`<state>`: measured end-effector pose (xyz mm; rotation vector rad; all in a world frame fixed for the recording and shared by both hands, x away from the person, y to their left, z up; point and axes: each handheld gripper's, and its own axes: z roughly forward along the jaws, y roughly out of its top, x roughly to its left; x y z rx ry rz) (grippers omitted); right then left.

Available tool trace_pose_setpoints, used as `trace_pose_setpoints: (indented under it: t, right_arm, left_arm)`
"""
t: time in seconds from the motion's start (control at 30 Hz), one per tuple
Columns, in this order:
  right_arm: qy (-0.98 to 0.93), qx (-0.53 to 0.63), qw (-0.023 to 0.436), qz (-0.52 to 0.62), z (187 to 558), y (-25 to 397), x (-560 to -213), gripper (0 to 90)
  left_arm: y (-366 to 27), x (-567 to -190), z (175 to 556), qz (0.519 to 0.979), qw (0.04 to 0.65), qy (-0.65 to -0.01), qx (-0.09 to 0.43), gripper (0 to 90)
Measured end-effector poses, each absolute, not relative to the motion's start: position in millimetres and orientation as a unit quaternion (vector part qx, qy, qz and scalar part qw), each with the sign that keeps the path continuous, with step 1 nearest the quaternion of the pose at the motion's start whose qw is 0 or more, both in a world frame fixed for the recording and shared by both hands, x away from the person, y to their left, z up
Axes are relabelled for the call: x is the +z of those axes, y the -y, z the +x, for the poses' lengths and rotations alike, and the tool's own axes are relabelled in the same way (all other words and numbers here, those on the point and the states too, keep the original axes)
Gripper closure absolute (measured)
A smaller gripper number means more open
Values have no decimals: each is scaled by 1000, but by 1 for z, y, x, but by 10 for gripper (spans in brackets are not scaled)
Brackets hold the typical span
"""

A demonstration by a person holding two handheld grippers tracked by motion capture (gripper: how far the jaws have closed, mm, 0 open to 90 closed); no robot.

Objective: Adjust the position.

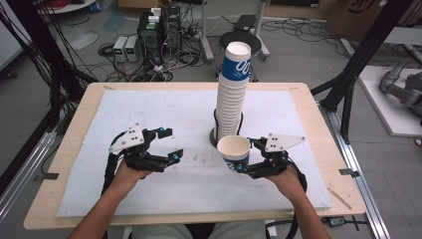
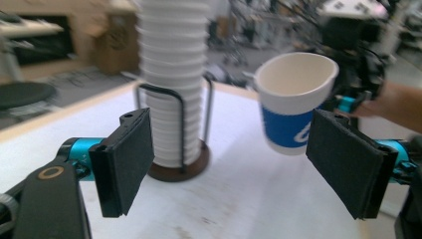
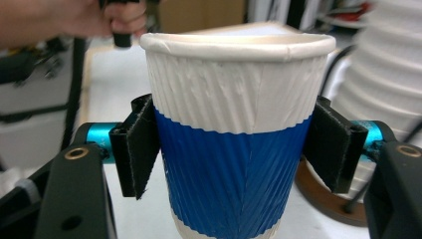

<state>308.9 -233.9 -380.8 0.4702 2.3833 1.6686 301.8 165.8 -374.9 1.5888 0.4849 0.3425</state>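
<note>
The right gripper [image 1: 247,155] clamps a blue-and-white paper cup [image 1: 234,151] at mid-wall, upright, lifted just in front of the cup stack [image 1: 232,97]. Its rim is already flattening on one side, so I judge a gentler squeeze would help. The left gripper [image 1: 170,144] hangs released, jaws wide apart, near the cup but not touching. If it takes over, it should close on the blue band. Beyond, the wire holder [image 2: 171,122] stands on the counter [image 1: 164,107].
</note>
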Motion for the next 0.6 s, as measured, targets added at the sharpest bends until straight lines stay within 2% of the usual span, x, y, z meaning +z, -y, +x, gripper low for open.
trace_pose_setpoints:
  t: [0.23, 0.6]
  right_arm:
    - [-771, 587, 142, 200, 306, 259, -382, 294]
    - [-746, 591, 194, 237, 300, 289, -377, 294]
  left_arm:
    - [-185, -395, 304, 686, 653, -251, 201, 193]
    - [-200, -413, 306, 672, 649, -276, 226, 193]
